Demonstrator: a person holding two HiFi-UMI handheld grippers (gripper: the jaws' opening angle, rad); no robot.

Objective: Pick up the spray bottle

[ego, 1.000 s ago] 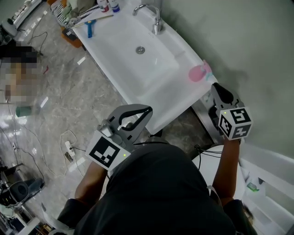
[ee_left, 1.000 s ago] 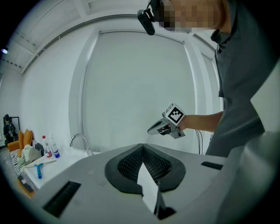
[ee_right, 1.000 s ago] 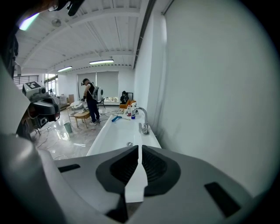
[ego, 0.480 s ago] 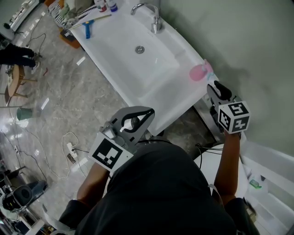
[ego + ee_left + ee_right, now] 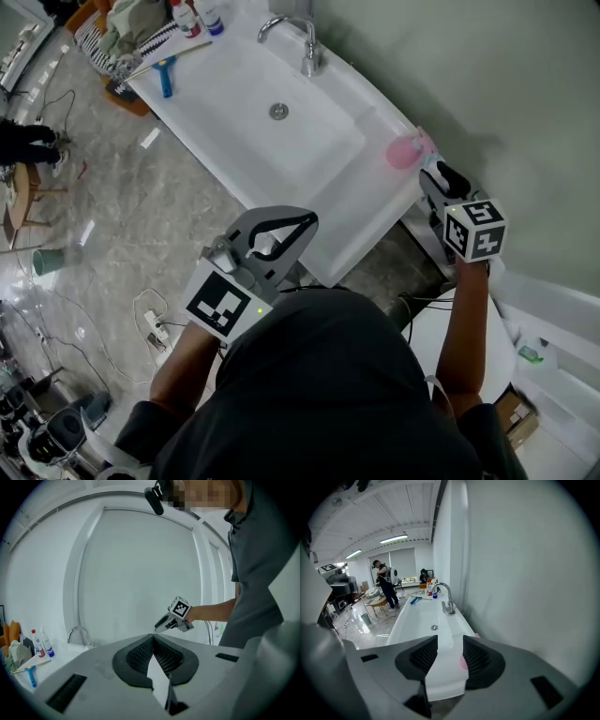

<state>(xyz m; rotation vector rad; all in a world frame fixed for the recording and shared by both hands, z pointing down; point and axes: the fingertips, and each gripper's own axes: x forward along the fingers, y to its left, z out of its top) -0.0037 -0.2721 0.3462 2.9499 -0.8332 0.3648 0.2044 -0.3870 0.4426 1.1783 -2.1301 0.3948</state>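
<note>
The pink spray bottle (image 5: 405, 150) lies on the near right corner of the white sink counter (image 5: 352, 202), close to the wall. My right gripper (image 5: 435, 174) points down at it from just behind, a short way off. Its jaws are opening, with only the white counter between them. In the right gripper view a sliver of the pink bottle (image 5: 462, 662) peeks past the right pad. My left gripper (image 5: 307, 222) hovers shut and empty at the counter's front edge. In the left gripper view its tips (image 5: 153, 636) meet.
A chrome faucet (image 5: 305, 47) and a drain (image 5: 278, 111) mark the basin. A blue brush (image 5: 166, 75), small bottles (image 5: 197, 14) and a dish rack (image 5: 112, 47) crowd the far end. The wall (image 5: 487, 84) runs close on the right. Cables and a power strip (image 5: 157, 328) lie on the floor.
My right gripper has opened its jaws and dropped closer to the pink bottle. My left gripper has drifted toward the counter's front edge, still shut.
</note>
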